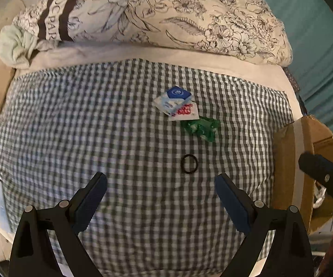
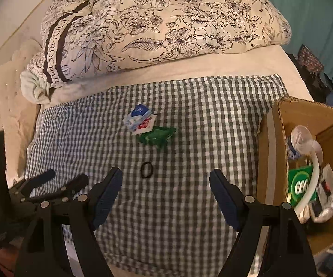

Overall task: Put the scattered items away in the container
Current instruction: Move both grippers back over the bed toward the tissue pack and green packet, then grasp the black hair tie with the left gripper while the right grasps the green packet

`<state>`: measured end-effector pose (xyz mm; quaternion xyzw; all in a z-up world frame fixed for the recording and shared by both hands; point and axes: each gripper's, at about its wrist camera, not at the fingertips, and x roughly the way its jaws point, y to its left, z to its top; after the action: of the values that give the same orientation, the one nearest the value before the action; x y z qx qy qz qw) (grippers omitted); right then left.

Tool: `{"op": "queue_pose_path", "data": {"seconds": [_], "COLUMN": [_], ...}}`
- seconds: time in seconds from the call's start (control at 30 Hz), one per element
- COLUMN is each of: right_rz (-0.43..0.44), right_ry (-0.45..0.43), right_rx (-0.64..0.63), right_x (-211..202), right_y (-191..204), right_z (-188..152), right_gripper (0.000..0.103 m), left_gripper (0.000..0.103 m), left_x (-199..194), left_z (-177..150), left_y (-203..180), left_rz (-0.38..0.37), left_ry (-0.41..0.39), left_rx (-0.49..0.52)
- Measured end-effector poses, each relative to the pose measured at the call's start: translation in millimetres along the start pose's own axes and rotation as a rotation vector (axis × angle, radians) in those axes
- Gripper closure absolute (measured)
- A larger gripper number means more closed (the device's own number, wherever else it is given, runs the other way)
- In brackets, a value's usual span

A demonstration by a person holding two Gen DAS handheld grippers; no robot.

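A black hair tie (image 1: 189, 164) lies on the checked cloth (image 1: 97, 127), just ahead of my open, empty left gripper (image 1: 160, 185). Beyond it lie a green wrapper (image 1: 201, 127), a red-and-white sachet (image 1: 187, 112) and a blue-and-white packet (image 1: 173, 99). The right wrist view shows the same hair tie (image 2: 147, 169), green wrapper (image 2: 157, 136), sachet (image 2: 144, 125) and packet (image 2: 137, 115). My right gripper (image 2: 165, 183) is open and empty above the cloth. The cardboard box (image 2: 270, 152) at the right holds several items. The left gripper (image 2: 58, 180) shows at the lower left.
A floral duvet (image 1: 178, 11) is heaped at the back of the bed. The cardboard box (image 1: 286, 161) stands at the cloth's right edge, with the right gripper's finger (image 1: 321, 175) over it. A teal curtain (image 1: 323, 34) hangs at the right.
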<state>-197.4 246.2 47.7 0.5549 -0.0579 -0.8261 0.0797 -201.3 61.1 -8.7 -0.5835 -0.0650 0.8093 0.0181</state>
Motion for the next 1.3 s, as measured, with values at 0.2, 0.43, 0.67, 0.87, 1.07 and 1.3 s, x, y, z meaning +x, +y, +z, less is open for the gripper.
{"op": "queue_pose_path", "data": {"seconds": [0.2,0.43,0.67,0.87,1.07,1.3], "right_rz": [0.039,0.102,0.131,0.136,0.154,0.169], "right_ry": [0.022,0.078,0.089,0.108,0.132,0.142], "right_rx": [-0.05,-0.125,-0.132,-0.144,-0.178,-0.24], "right_x": [31,72,104,131,157,176], "right_y": [-21,-33,-40,-40,-29,-14], "right_z": [13,23,33,33,32,38], "right_gripper": [0.025,0.025,0.025,0.025,0.025,0.025], "left_gripper": [0.006,0.006,0.011,0.022,0.036,0.097], "left_x": [34,76,117,143,160,158], "left_z": [-7,-7,-11,-17,-21,-8], "left_y": [-19,-39,-44,-44,-42,-17], "left_rz": [-0.015,0.0,0.043,0.079,0.088,0.093], "left_ry": [0.008,0.025,0.071,0.08,0.06,0.06], "left_rx": [-0.03,-0.031,-0.03,-0.077,-0.096,-0.119]}}
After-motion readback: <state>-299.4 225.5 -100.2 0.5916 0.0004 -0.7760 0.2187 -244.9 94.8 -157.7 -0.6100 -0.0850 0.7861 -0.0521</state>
